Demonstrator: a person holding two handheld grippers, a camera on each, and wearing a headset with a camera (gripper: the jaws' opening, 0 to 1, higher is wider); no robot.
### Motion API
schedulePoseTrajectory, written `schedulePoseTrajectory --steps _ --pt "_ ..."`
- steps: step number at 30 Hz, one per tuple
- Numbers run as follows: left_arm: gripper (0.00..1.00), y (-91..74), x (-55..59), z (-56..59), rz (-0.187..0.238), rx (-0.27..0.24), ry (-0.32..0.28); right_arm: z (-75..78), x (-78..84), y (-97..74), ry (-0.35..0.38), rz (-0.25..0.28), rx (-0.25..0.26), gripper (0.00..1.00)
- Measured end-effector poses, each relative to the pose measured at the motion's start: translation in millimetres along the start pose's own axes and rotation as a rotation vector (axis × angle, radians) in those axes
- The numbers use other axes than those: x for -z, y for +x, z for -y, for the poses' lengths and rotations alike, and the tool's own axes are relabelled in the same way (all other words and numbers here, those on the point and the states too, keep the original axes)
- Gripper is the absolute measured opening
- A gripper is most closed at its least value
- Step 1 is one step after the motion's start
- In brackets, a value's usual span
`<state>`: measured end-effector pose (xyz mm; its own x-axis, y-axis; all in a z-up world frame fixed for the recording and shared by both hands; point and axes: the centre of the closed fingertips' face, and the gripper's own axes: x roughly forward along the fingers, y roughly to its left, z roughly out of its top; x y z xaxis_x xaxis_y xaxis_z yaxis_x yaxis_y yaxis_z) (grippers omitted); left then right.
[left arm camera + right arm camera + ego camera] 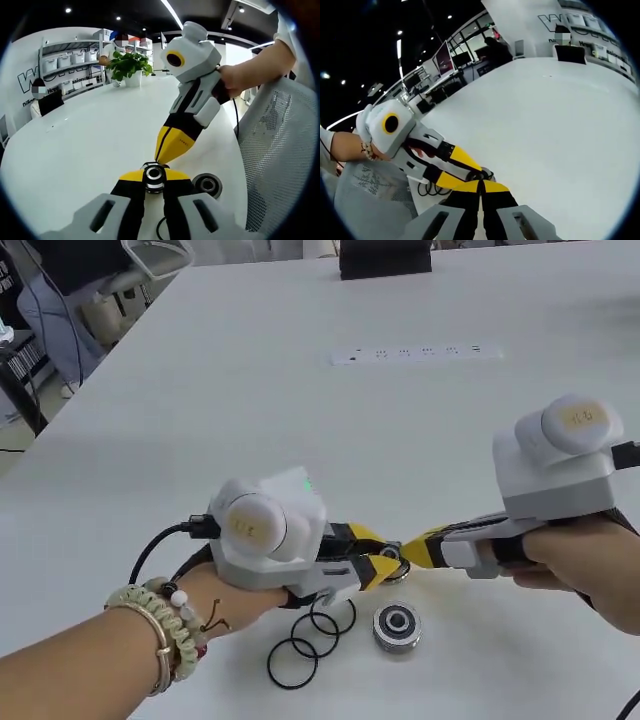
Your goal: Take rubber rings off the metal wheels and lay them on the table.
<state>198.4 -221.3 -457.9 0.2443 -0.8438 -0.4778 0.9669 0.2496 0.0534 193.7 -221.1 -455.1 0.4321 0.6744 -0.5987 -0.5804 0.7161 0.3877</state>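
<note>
White table point(300, 410) | we pinch small silver metal wheel point(154, 180) in left gripper point(154, 175) | right gripper point(481, 187), jaws pressed together, meets it tip-on from opposite | black rubber rings point(310, 635) lie on table nearby

Three thin black rubber rings point(300, 639) lie flat on the white table point(300, 420), overlapping in a loose chain. Just right of them a metal wheel point(397, 627) lies flat. A second wheel point(154, 177) sits clamped between the left gripper's point(154, 173) jaws.
</note>
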Motion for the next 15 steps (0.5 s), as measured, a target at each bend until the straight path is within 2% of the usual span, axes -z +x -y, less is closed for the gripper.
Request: schedulePoseTrajectory --steps 9,13,14,15 --pt "0.08 0.9 0.1 -0.2 0.003 -0.003 -0.007 -8.1 -4.1 1.8 -0.014 0.013 -0.033 0.00" --pt "0.08 1.9 -0.3 -1.0 0.003 -0.013 -0.018 -6.3 -6.5 -0.7 0.004 0.027 -0.039 0.00" --pt "0.08 2.6 -0.6 -1.0 0.002 -0.016 -0.020 -9.3 -10.9 -1.8 0.045 0.047 -0.058 0.00" --pt "0.08 3.1 -0.7 -1.2 0.003 -0.018 -0.022 -6.9 -10.1 -2.2 0.041 0.040 -0.049 0.00"
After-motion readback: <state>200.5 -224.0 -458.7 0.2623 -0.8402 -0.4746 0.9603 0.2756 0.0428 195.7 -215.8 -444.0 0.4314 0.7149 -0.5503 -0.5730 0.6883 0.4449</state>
